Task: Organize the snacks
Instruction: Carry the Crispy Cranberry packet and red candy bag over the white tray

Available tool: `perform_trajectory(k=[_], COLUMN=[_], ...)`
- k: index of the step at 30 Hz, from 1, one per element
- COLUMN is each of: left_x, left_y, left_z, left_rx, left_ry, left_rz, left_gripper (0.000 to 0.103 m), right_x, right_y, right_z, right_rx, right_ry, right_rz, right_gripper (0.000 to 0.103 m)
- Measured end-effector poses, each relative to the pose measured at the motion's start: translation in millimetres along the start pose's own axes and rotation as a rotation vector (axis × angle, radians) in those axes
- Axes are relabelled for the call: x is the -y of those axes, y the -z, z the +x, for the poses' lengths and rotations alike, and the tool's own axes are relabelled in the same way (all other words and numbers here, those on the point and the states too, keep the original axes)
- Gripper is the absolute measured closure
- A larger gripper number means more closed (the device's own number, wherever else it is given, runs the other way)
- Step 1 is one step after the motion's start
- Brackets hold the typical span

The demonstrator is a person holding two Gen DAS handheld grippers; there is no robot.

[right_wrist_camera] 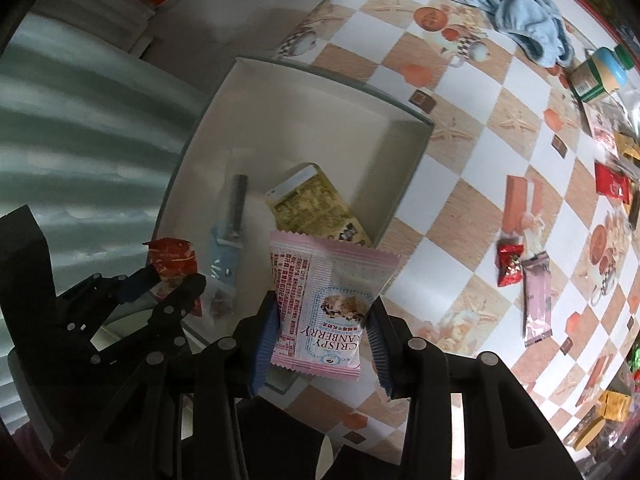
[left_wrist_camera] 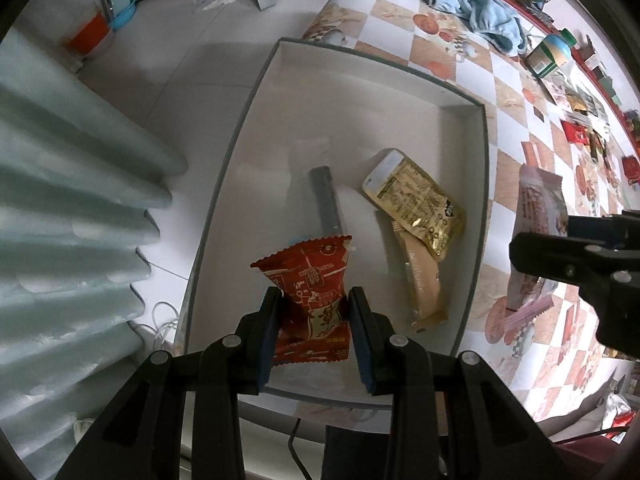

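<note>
Holding two packets at once, I read the coming move as a drop into the white cardboard box [left_wrist_camera: 460, 96], so what counts is which packet sits over it. My left gripper [left_wrist_camera: 314, 320] is clamped across the waist of a red snack packet [left_wrist_camera: 310, 276], the wrapper standing upright between the blue pads, its long axis running away from me. In the left wrist view that packet hangs over the near end of the box, with bare floor under it, so I judge it the closer to release. My right gripper [right_wrist_camera: 320, 332] is closed on a pink Crispy Cranberry packet [right_wrist_camera: 324, 300], also upright, and in the right wrist view it sits at the near right wall of the box, partly over the checkered tablecloth [right_wrist_camera: 460, 184]; it likely needs to shift left first. Already inside the box lie a yellow packet [left_wrist_camera: 416, 204] far and to the right, a tan wafer packet [left_wrist_camera: 424, 280] nearer, tucked partly under it, and a long grey-and-blue packet [right_wrist_camera: 232, 220] down the middle. More snacks, among them a small red candy packet [right_wrist_camera: 510, 264] and a mauve bar [right_wrist_camera: 536, 300], wait on the cloth well to the right.
</note>
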State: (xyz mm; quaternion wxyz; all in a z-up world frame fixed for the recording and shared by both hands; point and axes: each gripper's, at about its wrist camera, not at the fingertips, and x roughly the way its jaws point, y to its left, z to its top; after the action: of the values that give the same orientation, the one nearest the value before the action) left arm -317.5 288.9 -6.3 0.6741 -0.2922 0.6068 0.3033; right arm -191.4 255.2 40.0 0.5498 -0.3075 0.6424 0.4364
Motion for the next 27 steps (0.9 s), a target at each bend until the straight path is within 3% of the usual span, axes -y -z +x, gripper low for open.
perform_trajectory(k=[27], left_x=[-4], left_y=[-4], left_z=[25], left_rx=[-0.054], left_ry=[0.005], left_rz=[-0.016], left_gripper=[0.066], right_x=[-31], right_y=[-38], right_z=[37], right_rx=[-0.063], right_ry=[-0.015], right_rz=[-0.038], right_gripper=[0.059])
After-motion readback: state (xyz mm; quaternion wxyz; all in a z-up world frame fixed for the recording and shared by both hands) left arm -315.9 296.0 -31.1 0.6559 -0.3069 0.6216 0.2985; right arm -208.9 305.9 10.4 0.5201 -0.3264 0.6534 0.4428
